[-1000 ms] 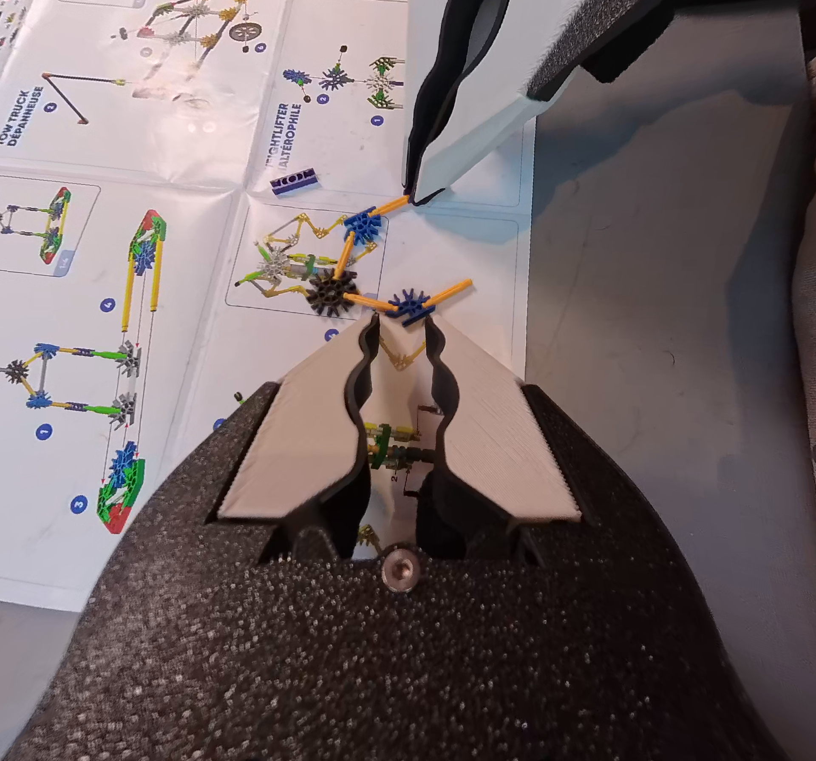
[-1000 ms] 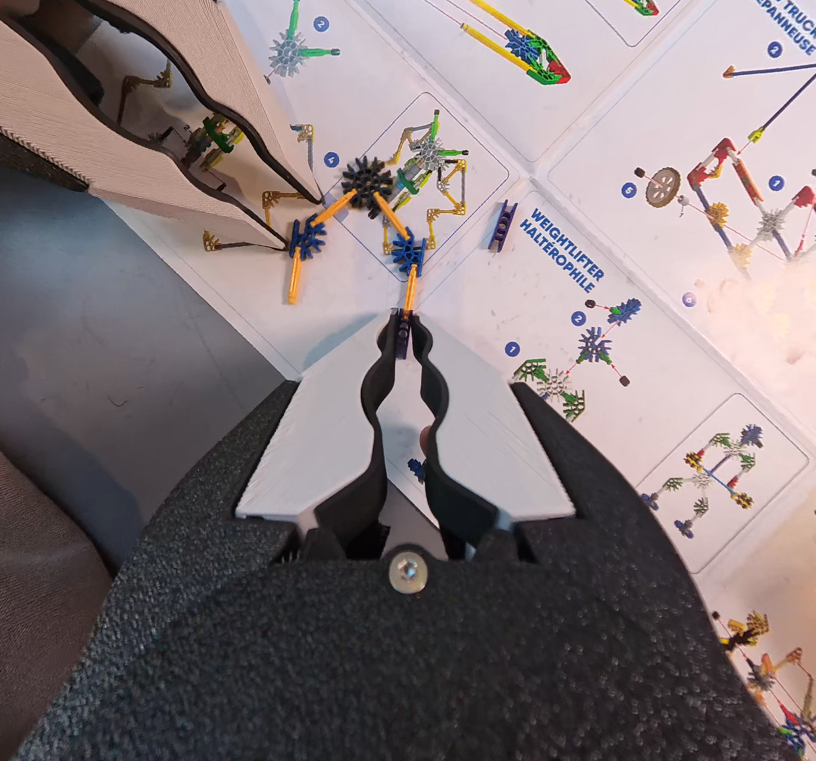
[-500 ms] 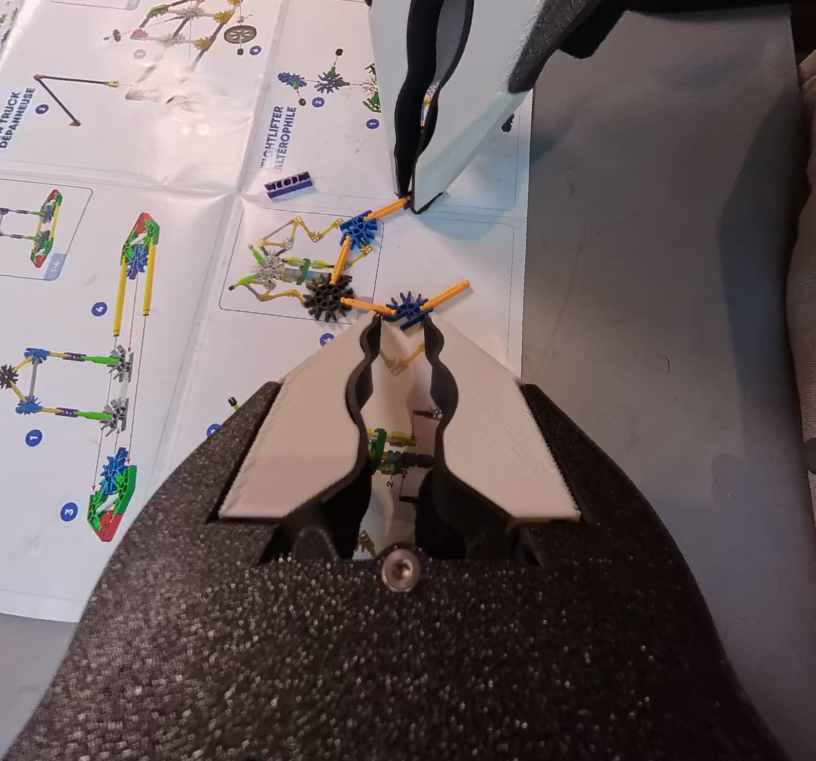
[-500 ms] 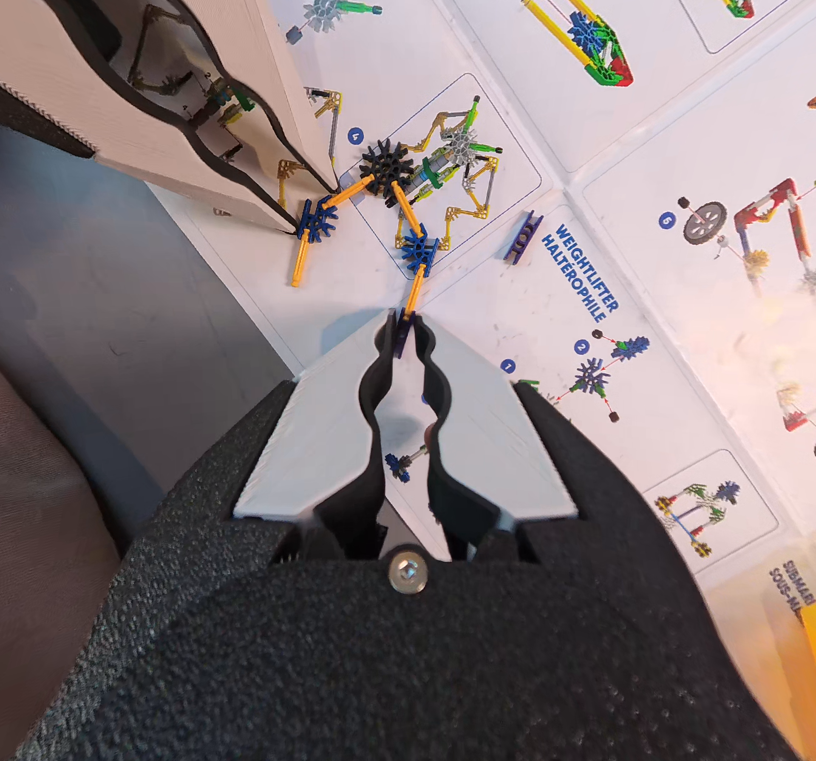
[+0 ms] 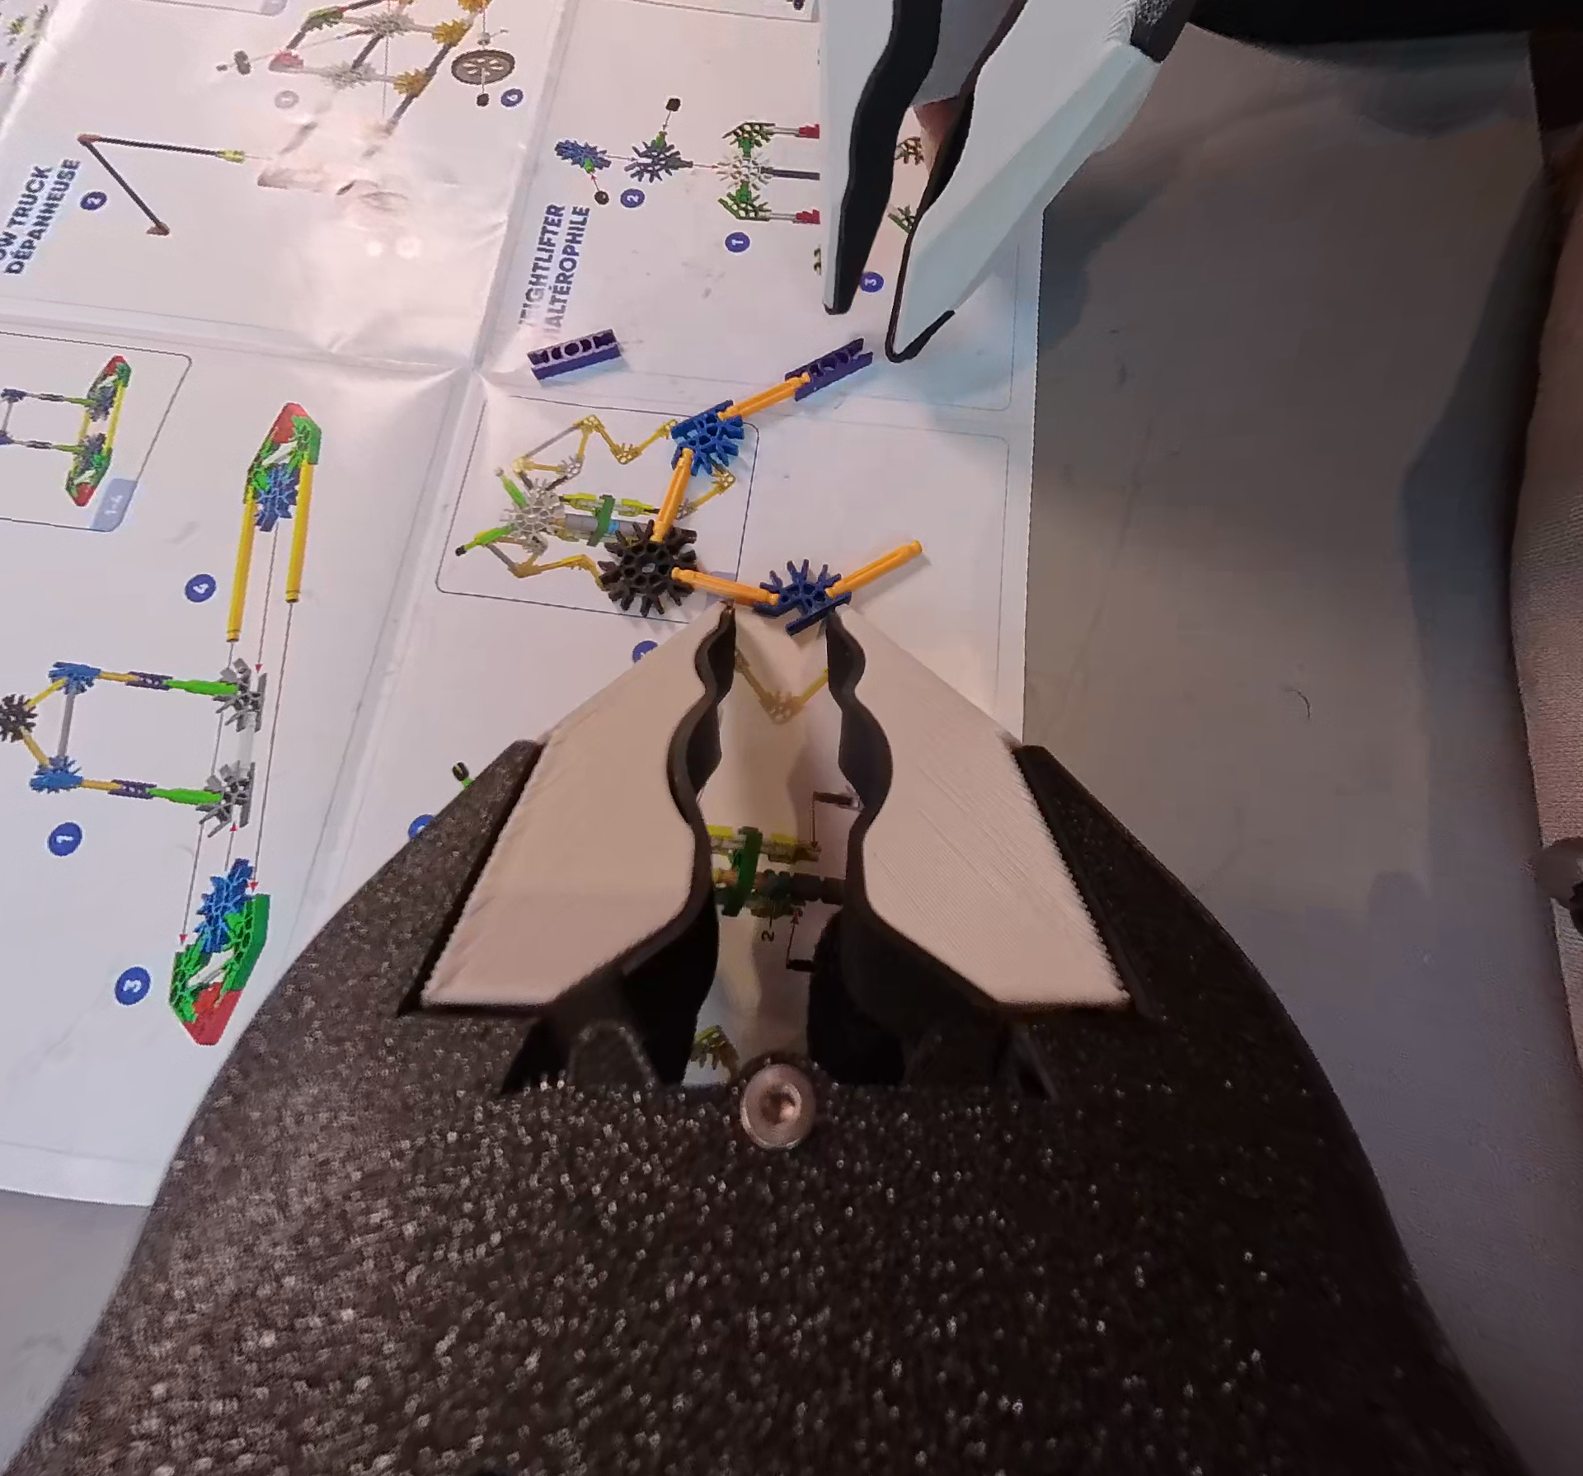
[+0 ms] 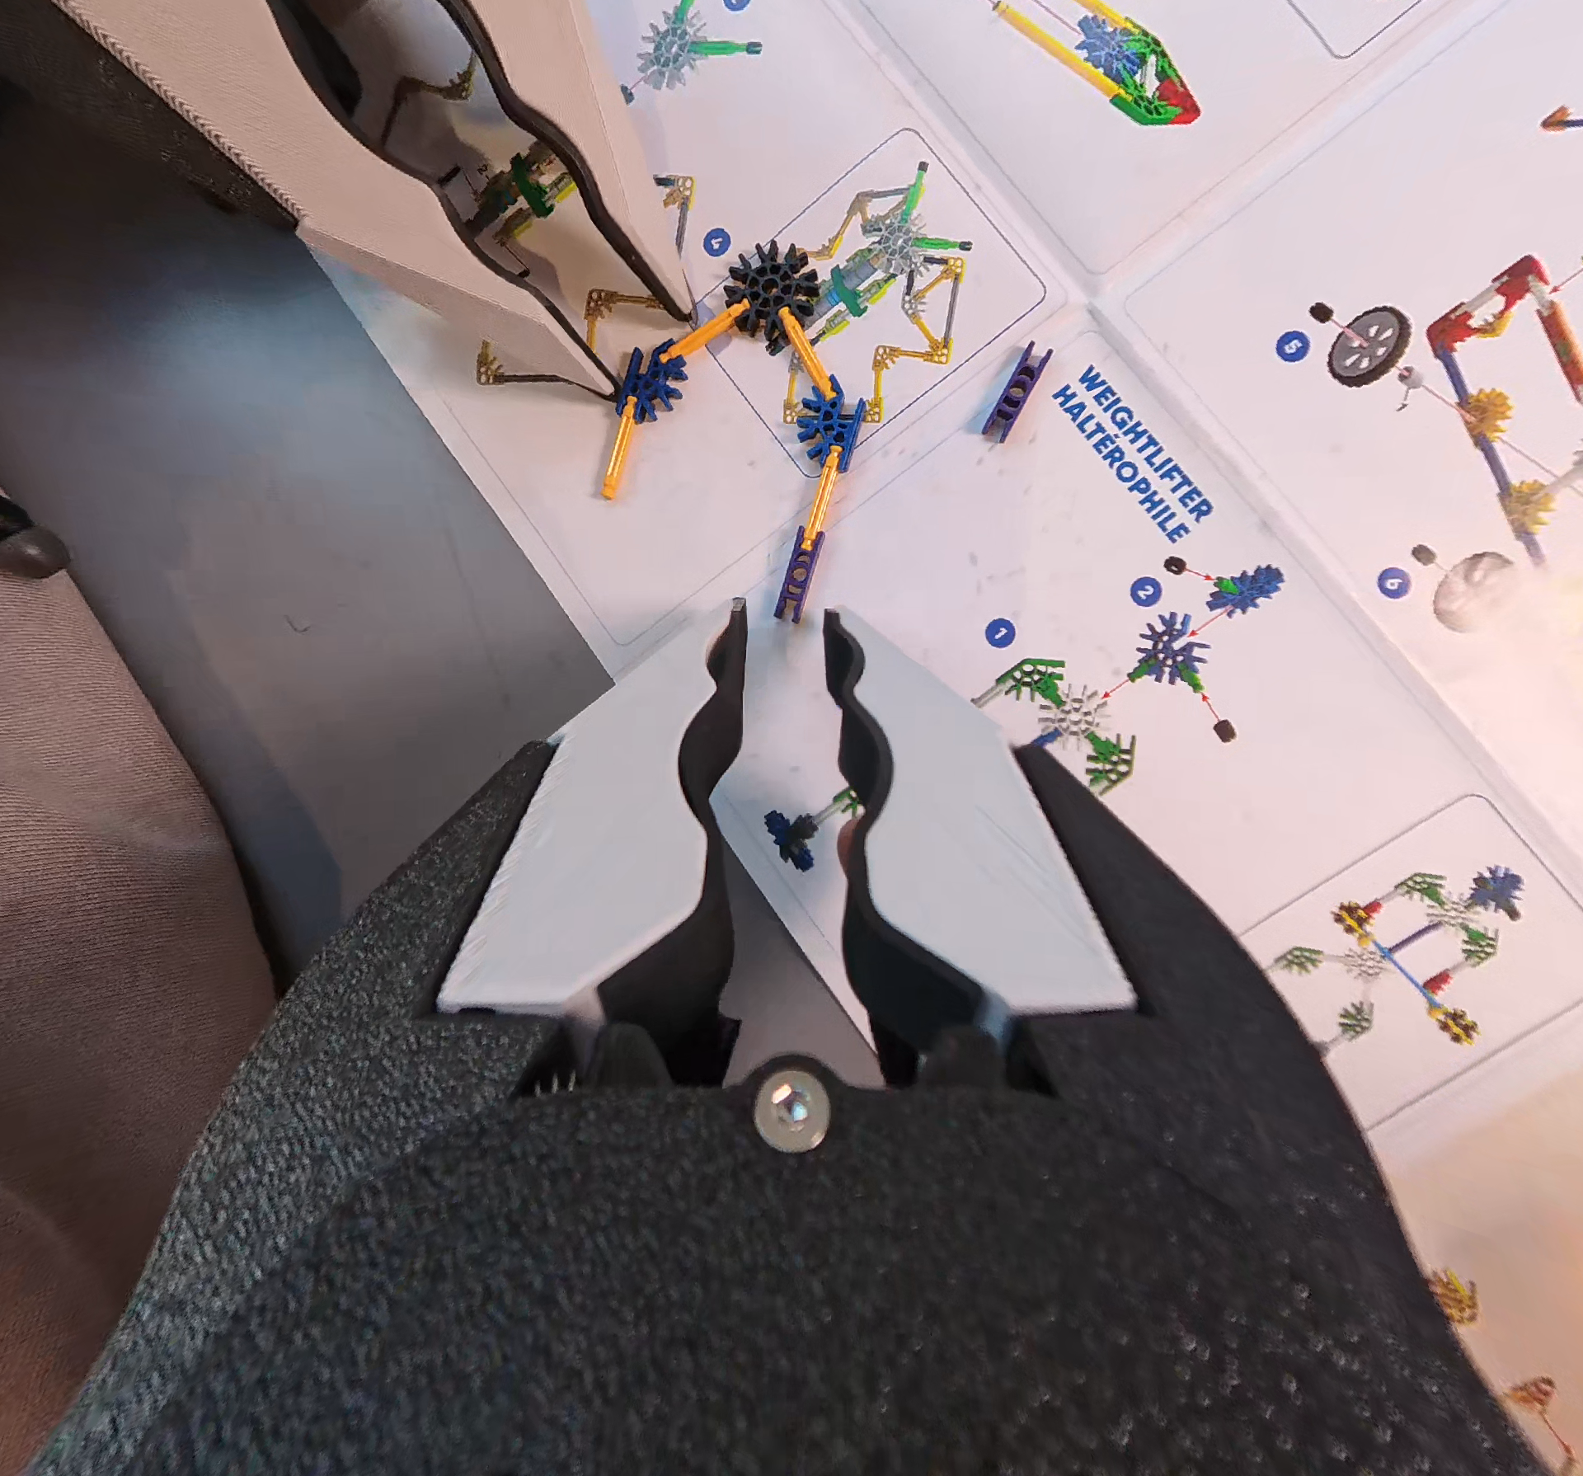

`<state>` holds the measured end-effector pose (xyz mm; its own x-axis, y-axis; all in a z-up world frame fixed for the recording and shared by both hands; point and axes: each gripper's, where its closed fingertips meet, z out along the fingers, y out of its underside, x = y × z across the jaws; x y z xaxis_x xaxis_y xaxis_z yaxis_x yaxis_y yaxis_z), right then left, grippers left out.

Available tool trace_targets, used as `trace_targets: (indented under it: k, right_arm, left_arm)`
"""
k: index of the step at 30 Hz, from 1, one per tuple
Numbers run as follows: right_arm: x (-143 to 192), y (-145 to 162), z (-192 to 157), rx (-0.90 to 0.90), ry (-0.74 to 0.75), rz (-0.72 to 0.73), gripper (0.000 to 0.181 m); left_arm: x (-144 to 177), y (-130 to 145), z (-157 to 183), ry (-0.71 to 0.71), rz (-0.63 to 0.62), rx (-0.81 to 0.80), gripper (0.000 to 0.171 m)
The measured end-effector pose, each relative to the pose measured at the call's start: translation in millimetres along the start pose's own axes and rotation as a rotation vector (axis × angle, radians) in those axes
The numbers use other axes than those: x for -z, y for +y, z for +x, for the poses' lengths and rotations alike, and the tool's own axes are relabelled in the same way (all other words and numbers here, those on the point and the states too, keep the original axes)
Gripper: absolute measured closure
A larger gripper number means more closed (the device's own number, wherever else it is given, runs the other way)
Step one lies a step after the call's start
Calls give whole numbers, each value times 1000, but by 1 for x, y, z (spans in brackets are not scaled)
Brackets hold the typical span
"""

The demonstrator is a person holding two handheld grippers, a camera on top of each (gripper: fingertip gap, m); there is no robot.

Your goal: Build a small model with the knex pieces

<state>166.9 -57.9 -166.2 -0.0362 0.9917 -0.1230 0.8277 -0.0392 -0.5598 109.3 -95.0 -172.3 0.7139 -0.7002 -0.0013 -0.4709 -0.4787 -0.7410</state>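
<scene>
Lying flat on the sheet near the table's edge, the toy is flanked by left gripper, parted at a blue hub, and right gripper, parted, empty, beside the purple clip.

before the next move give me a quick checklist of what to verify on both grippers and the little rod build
1. Right gripper open, empty: ok.
2. Purple clip sits on the yellow rod end, clear of the right fingertips: ok.
3. Left gripper open: ok.
4. Left fingertips at the near blue connector; contact: cannot tell.
5. Build flat on the instruction sheet: ok.
6. Spare purple clip lies loose, apart: ok.
</scene>
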Motion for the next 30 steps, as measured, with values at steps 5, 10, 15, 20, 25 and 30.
trace_targets:
  k: [5, 10, 15, 20, 25, 30]
  right_arm:
    - [-4, 1, -6, -4, -6, 16, 172]
    - [-2, -2, -10, -14, -48, 58, 170]
    - [9, -18, 25, -90, 25, 146, 171]
    - [-6, -30, 48, -74, 126, 120, 171]
    - [-23, -38, 54, -54, 149, 65, 168]
    - [-26, -41, 56, -28, 134, 47, 177]
  left_arm:
    - [1, 1, -9, -33, 11, 16, 151]
    - [3, 1, -25, -98, 26, 45, 151]
    - [7, -1, -34, -139, 46, 64, 151]
    - [11, -3, -37, -147, 62, 75, 151]
    - [11, -4, -31, -123, 62, 48, 151]
    - [10, -3, -26, -101, 50, 38, 151]
